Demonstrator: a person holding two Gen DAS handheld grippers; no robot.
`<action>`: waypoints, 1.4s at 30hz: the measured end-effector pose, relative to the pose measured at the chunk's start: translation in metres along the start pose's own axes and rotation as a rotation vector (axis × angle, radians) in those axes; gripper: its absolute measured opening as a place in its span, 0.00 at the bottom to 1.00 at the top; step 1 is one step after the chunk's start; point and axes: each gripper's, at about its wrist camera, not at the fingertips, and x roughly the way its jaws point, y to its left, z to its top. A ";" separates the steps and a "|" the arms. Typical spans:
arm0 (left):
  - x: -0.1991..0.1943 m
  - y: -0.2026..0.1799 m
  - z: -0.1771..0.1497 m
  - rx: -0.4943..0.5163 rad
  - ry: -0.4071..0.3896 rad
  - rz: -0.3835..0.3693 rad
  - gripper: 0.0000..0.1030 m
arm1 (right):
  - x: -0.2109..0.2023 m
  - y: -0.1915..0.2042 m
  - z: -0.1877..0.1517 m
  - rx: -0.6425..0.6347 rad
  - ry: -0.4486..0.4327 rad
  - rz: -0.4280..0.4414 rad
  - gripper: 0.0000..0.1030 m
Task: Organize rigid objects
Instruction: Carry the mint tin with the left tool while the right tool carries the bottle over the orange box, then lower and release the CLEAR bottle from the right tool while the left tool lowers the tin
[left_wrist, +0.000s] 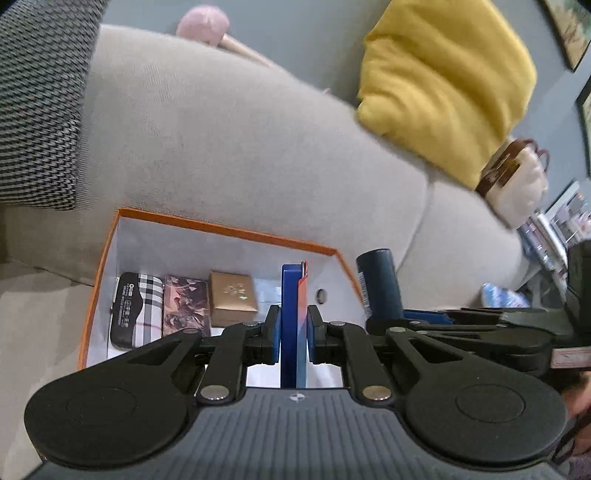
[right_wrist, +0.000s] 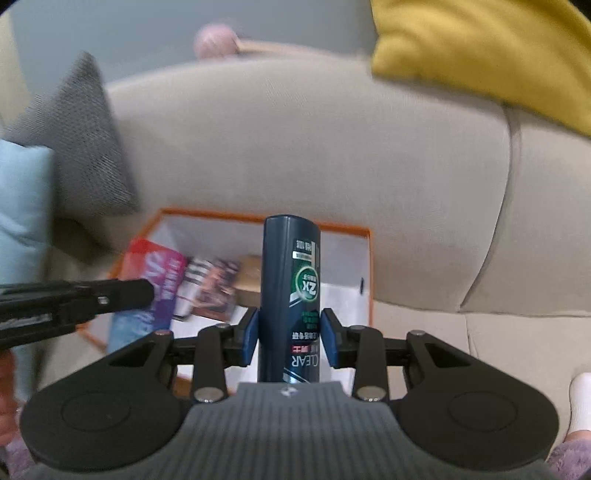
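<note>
Beige sofa upholstery (left_wrist: 229, 147) forms the working surface; an orange-rimmed box (left_wrist: 225, 230) with a white interior is set on the seat cushion against the backrest.

Nearest in the left wrist view, the left tool (left_wrist: 291, 328) is clenched on a flat blue box (left_wrist: 290, 314), held on edge above the orange-rimmed box. In the right wrist view, the right tool (right_wrist: 289, 334) is seen grasping a dark blue bottle (right_wrist: 290, 295) between its blue pads, the label reading upside down, the bottle held over the near right part of the same box.

Inside the orange-rimmed box, a row is laid along the floor: a plaid-patterned case (left_wrist: 138, 310) at the left, a floral-printed pack (left_wrist: 184, 306) beside it, and a small gold box (left_wrist: 232, 297) next. The right part of the box floor is bare white.

Behind the box, the backrest rises. A grey woven cushion (left_wrist: 40, 99) is placed at the left, and a light blue cushion (right_wrist: 22, 206) is visible beside it in the right wrist view. A yellow cushion (left_wrist: 447, 77) is propped on top of the backrest at the right, with a cream and brown bag (left_wrist: 513, 181) near it. A grey-blue wall (left_wrist: 295, 29) closes the background, with framed pictures (left_wrist: 570, 33) hung at the far right.
</note>
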 end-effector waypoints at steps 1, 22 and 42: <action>0.008 0.003 0.002 -0.001 0.012 0.006 0.14 | 0.015 -0.001 0.004 0.010 0.027 -0.015 0.36; 0.062 0.053 0.010 -0.053 0.097 -0.003 0.14 | 0.158 0.029 0.027 -0.222 0.245 -0.346 0.35; 0.090 0.033 0.018 -0.102 0.223 -0.018 0.14 | 0.083 0.000 0.039 -0.213 0.042 -0.228 0.39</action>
